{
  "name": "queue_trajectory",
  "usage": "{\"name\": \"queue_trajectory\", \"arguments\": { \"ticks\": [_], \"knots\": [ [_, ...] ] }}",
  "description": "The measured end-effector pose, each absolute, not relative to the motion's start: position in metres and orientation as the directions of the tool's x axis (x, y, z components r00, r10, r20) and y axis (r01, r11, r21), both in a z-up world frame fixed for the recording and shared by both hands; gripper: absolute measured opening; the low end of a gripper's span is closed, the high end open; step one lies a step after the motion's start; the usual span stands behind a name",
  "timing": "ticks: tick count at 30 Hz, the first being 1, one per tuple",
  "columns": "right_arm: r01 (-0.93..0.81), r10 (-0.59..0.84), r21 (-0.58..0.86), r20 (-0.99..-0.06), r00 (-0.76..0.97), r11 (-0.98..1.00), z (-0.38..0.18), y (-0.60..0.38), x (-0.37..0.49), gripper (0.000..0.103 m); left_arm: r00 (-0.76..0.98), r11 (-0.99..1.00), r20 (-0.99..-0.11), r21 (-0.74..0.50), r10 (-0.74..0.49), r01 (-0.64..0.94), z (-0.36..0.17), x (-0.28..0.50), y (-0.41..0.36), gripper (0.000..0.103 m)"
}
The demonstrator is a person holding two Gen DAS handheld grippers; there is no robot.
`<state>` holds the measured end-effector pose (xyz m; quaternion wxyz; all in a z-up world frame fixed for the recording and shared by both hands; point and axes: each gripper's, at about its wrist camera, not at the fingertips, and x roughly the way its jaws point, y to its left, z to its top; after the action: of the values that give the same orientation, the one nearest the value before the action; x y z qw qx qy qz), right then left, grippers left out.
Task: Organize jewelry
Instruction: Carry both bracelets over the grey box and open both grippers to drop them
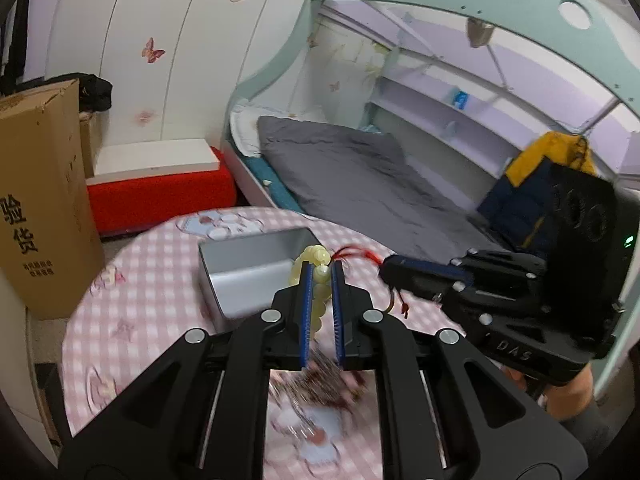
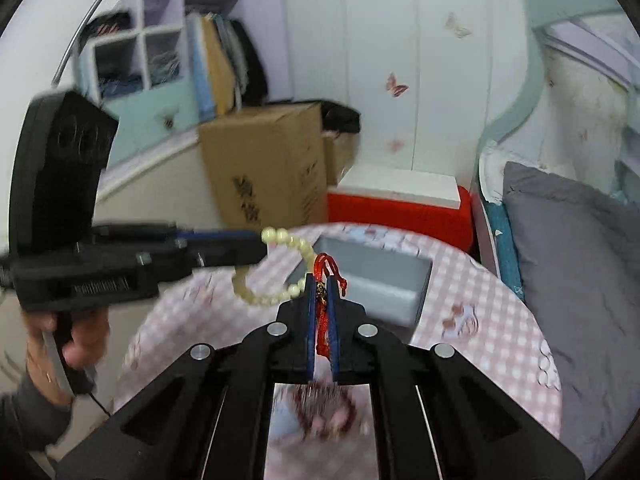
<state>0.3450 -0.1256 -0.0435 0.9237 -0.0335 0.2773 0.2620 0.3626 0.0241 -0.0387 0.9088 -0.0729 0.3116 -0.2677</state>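
Beads and cord both up off the checked table (image 1: 132, 300) — left tool (image 1: 320, 270) clamped on the pale bead bracelet (image 1: 316, 258), right tool (image 2: 322, 280) pinching the red cord (image 2: 326, 266), above the grey box (image 1: 244, 256).

Open grey box (image 1: 248, 276) stood mid-surface (image 1: 136, 308), directly ahead of your left tool (image 1: 320, 276) and right tool (image 2: 322, 284). Checked cloth left of the box lay bare. Cardboard carton (image 1: 44, 200) blocked the left edge; the bed (image 1: 360, 184) bounded the far right.
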Motion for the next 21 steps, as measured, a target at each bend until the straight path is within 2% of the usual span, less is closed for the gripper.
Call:
{"name": "queue_trajectory", "arguments": {
  "ticks": [3,8,16,21],
  "knots": [
    [-0.471,0.444,0.092,-0.524,0.726,0.878,-0.052,-0.126,0.368,0.003,0.658,0.860,-0.555,-0.297,-0.510,0.416,-0.049,0.391,0.019,0.009],
    [-0.445,0.412,0.093,-0.576,0.705,0.891,-0.081,-0.122,0.396,0.004,0.612,0.872,-0.624,-0.298,-0.486,0.388,-0.080,0.423,0.008,0.009],
    [-0.414,0.409,0.152,-0.637,0.653,0.898,-0.111,-0.126,0.409,0.004,0.558,0.878,-0.683,-0.305,-0.471,0.368,-0.108,0.441,-0.004,0.010],
    [-0.401,0.444,0.220,-0.633,0.635,0.889,-0.112,-0.133,0.408,0.007,0.539,0.886,-0.708,-0.309,-0.458,0.347,-0.115,0.444,-0.004,0.010]
  ]
}}
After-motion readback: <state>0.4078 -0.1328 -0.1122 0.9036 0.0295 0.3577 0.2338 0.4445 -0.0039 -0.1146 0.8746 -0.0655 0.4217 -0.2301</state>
